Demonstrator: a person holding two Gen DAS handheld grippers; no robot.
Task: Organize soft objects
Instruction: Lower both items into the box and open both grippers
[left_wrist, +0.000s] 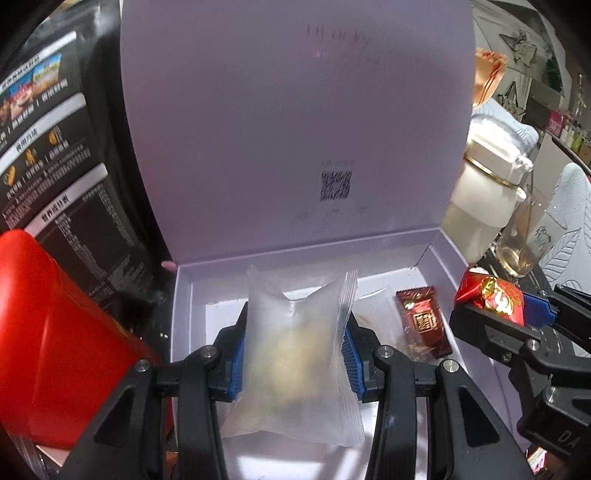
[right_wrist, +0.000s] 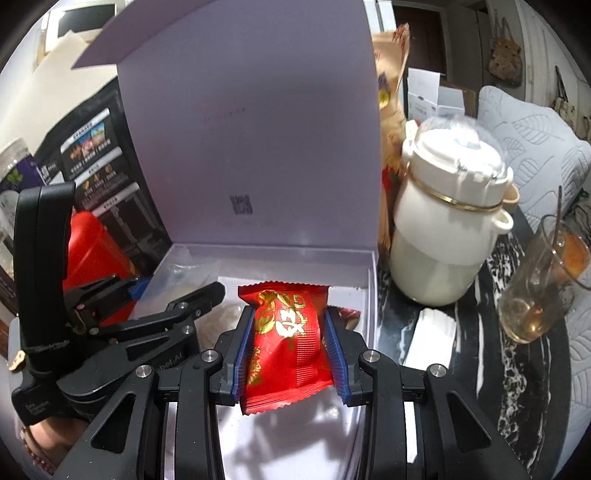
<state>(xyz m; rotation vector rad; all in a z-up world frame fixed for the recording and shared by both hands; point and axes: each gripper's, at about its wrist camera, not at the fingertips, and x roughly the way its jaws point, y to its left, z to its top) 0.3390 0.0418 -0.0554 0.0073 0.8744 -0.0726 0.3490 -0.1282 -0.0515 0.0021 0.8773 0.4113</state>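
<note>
My left gripper (left_wrist: 295, 325) is shut on a frosted clear snack packet (left_wrist: 295, 350) with a pale pastry inside, held upright over the open lilac gift box (left_wrist: 184, 325). My right gripper (right_wrist: 290, 325) is shut on a red foil snack packet (right_wrist: 288, 332) with gold characters, also above the box (right_wrist: 269, 249). In the left wrist view the right gripper (left_wrist: 491, 306) appears at the box's right edge with the red packet (left_wrist: 491, 295). A dark red wrapped sweet (left_wrist: 424, 321) lies on the box floor. The left gripper (right_wrist: 140, 291) shows at left in the right wrist view.
The box's lid (left_wrist: 295, 129) stands upright behind. A red tin (left_wrist: 55, 350) and a black printed bag (left_wrist: 62, 166) crowd the left side. To the right stand a white lidded jar (right_wrist: 443, 221) and a glass (right_wrist: 535, 291) with a spoon on a marbled tabletop (right_wrist: 517, 387).
</note>
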